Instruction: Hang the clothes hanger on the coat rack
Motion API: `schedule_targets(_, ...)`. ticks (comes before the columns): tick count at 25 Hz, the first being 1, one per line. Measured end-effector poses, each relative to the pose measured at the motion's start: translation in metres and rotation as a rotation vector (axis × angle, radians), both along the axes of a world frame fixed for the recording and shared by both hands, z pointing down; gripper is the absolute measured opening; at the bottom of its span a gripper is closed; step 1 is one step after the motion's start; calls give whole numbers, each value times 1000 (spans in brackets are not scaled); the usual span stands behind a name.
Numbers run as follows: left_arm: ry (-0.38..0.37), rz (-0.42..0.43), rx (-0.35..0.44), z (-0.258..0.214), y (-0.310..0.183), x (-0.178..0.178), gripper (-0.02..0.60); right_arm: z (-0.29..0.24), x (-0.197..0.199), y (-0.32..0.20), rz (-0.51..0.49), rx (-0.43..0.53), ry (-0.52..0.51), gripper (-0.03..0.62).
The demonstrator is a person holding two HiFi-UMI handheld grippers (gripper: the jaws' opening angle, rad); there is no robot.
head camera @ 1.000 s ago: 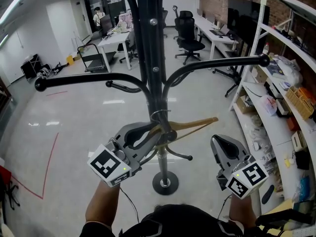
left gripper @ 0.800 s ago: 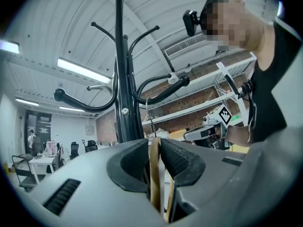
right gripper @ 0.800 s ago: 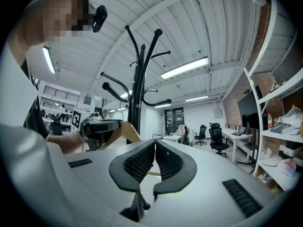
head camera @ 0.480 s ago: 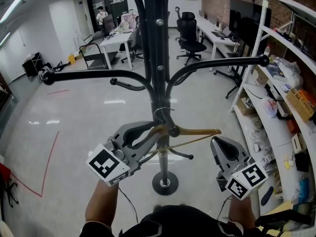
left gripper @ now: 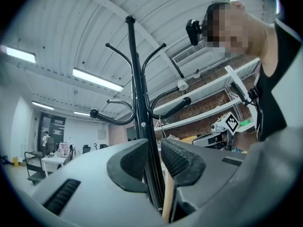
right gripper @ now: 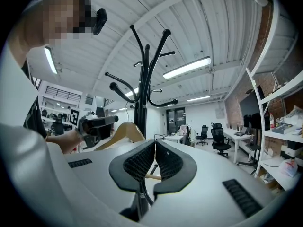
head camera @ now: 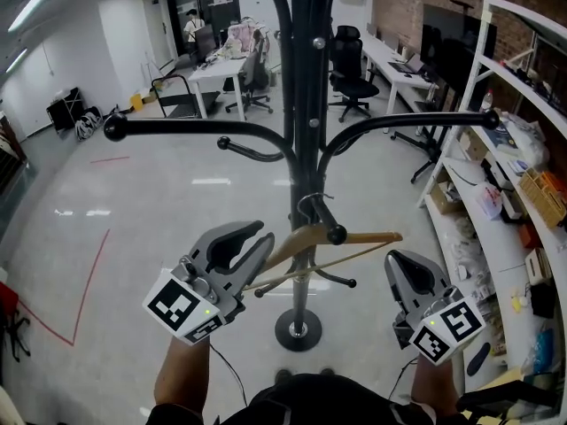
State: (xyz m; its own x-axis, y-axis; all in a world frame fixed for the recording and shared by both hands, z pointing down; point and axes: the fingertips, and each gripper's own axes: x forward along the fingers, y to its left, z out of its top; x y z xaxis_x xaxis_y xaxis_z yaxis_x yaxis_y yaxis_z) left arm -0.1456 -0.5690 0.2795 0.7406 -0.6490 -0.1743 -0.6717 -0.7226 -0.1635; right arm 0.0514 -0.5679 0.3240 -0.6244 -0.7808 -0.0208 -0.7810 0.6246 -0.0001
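**Wooden hanger hooked on a low peg**

Wood and wire make the clothes hanger (head camera: 297, 242) light and stiff, though its wire hook can swing and slip off. It hangs at the centre of the head view, hook over a low peg (head camera: 326, 224) of the coat rack (head camera: 306, 104). The left claw (head camera: 264, 242) stands parted, with the hanger's left arm lying loose in the gap. The right claw (head camera: 403, 264) is clenched on nothing at lower right. The flat wooden arm looks the best place to hold.
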Motion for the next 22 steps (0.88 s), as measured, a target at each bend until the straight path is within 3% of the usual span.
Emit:
schedule_targets(3,31,-40,7,-3,13,-15,78,-5,-3,1,5,4,-1,8)
schedule_targets(7,108,-87,-2,4,33,-45,17,-2,-15,6,4,-1,17,8)
schedule_targets(13,113,-150,-14,25,55,-72,2,5,-20,16,53,-34,48,8)
schedule_targets(16,107,-141,-95,44,65,-72,2,12,-24,28,48,-50,69,8)
schedule_targets(22,167,-97,-191,61,96,-55,0,19,-22,51,29,-48,40,8)
